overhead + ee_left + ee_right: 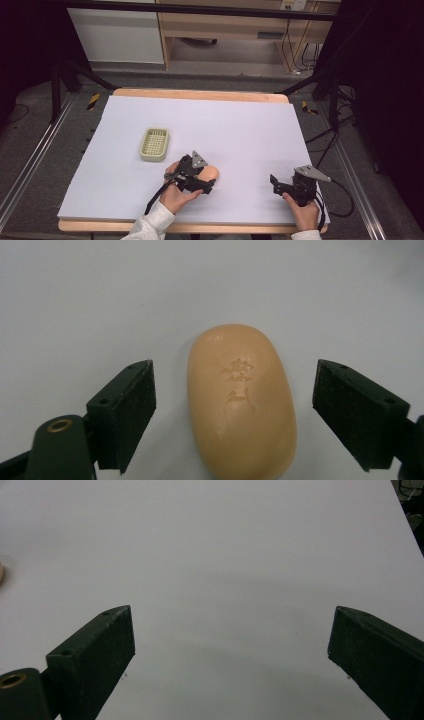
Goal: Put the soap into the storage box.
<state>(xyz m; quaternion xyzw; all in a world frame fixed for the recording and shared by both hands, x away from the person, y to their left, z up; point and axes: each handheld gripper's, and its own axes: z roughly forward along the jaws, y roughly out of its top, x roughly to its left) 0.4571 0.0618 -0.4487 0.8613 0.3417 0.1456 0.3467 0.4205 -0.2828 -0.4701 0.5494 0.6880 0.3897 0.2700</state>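
Left gripper view looks straight down the left claw [234, 405] at a bar of soap [241, 400] lying between its two black jaws. The soap is a smooth, rounded oval, peach-orange with a matte, waxy surface, and a shallow stamped emblem is pressed into its upper face. It rests flat on the tabletop [100, 300], which is covered by a plain, pale sheet with no pattern. Each jaw is a blocky wedge whose inner pad has a fine, gritty texture; bare sheet shows on both sides between pads and soap, so the claw stands spread wide and grips nothing. A brass-coloured eyelet sits in the black body below the jaw seen at the left.

High view shows the same left claw [206, 181] in a hand [175, 196] with a white sleeve, the soap [212, 173] peeking out just past its tip. Well off to this claw's far left sits a small soap dish [154, 144], a pale green rectangular tray with rounded corners and a ribbed grid floor. A wooden rim edges the tabletop [200, 94] beyond the sheet.

The right claw [275, 183], well apart to the soap's right, is held in the other hand [304, 214]. Its own gripper view shows the right claw [232, 640] with matte black jaws set far apart over bare sheet, holding nothing.
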